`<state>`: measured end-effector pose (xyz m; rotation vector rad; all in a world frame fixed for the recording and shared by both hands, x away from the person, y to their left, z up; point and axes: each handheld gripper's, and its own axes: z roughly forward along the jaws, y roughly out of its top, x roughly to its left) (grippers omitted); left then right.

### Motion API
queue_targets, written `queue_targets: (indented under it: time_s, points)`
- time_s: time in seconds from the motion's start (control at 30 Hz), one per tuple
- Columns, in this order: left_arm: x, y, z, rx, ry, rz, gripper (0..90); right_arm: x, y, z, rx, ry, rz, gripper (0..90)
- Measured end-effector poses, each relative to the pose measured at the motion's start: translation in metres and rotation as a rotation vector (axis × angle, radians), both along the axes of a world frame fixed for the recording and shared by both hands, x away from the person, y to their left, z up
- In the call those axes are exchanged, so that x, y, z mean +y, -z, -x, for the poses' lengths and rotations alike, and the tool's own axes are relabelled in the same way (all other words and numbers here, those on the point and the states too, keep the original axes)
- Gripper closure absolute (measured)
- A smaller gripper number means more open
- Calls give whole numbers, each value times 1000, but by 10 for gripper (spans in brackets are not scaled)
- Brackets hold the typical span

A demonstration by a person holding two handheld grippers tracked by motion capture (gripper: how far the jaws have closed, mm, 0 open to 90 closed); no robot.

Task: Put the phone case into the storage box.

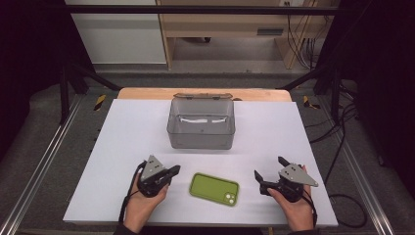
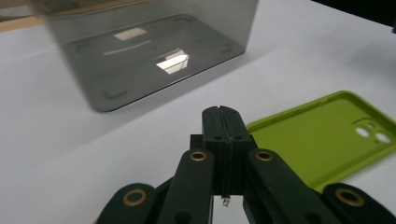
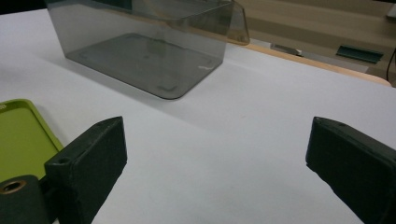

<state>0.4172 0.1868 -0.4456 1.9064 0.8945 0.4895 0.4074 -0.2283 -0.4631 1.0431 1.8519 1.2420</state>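
Left gripper (image 1: 172, 171) jaws clenched, empty; right gripper (image 1: 269, 172) jaws released; green phone case (image 1: 214, 189) unlabelled

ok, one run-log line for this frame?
left claw: shut, empty | right claw: open, empty | green phone case: flat between them | grey box: open, behind

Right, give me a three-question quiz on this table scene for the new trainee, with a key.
1. True or false: the green phone case lies inside the grey box.
2. Which gripper has its jaws wide apart: the left gripper or the right gripper?
3. Multiple choice: where does the phone case lie? A) behind the box B) between the two grippers C) off the white table top

Key:
1. False: it lies flat on the table top, in front of the box.
2. The right gripper; the left one is shut with nothing in it.
3. B
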Motion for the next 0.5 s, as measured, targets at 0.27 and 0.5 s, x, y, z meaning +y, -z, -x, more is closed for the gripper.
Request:
queue_targets:
  time_s: [0.27, 0.5]
  points:
    - [43, -4, 14, -69, -91, 42, 900, 12, 0, -2, 29, -48, 16, 56]
    - [76, 2, 23, -123, -141, 79, 744, 17, -3, -10, 69, -74, 28, 74]
